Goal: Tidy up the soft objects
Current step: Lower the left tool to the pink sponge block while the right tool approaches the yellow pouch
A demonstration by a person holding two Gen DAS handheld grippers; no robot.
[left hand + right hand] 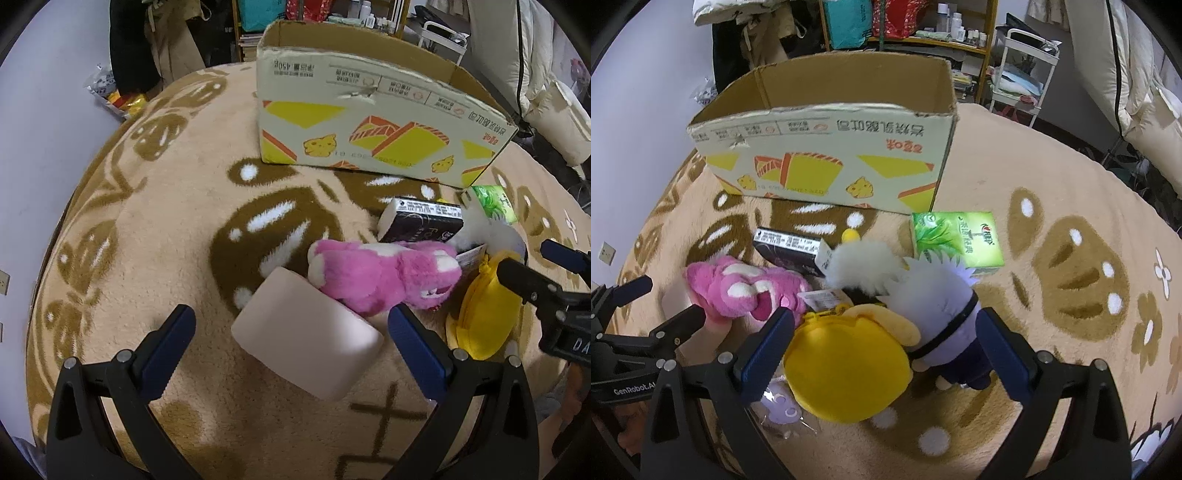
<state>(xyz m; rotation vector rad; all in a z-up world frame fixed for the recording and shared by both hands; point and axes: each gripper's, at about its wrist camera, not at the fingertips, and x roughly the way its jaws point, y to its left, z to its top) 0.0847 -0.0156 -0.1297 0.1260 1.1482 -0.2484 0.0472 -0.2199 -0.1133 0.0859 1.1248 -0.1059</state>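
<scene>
1. A beige fleece blanket (177, 236) with brown paw and flower prints carries everything here; what lies beneath it cannot be told.
2. The left gripper (291, 326) hangs with its jaws released and wide apart over a pale pink rounded block (306, 336). The block lies tilted between the two blue pads, touching neither.
3. Just beyond the block, a pink plush toy (384, 277) lies on its side, pressing against the block's far edge and sitting near the right-hand pad.
4. Behind the pink plush, a black printed packet (421, 221) rests flat, touching the plush's far side.
5. An open cardboard box (369, 122), printed with yellow shapes and upside-down lettering, stands at the back of the blanket.
6. The right gripper (886, 339) also has its jaws released. Between its pads sit a yellow plush pouch (849, 369), close against the left pad, and a grey-haired doll in lavender (945, 310), near the right pad; no grasp on either is seen.
7. A clear-wrapped purple item (783, 410) peeks out beneath the pouch, partly hidden.
8. A green tissue pack (956, 240) lies behind the doll, near the box's right corner.
</scene>
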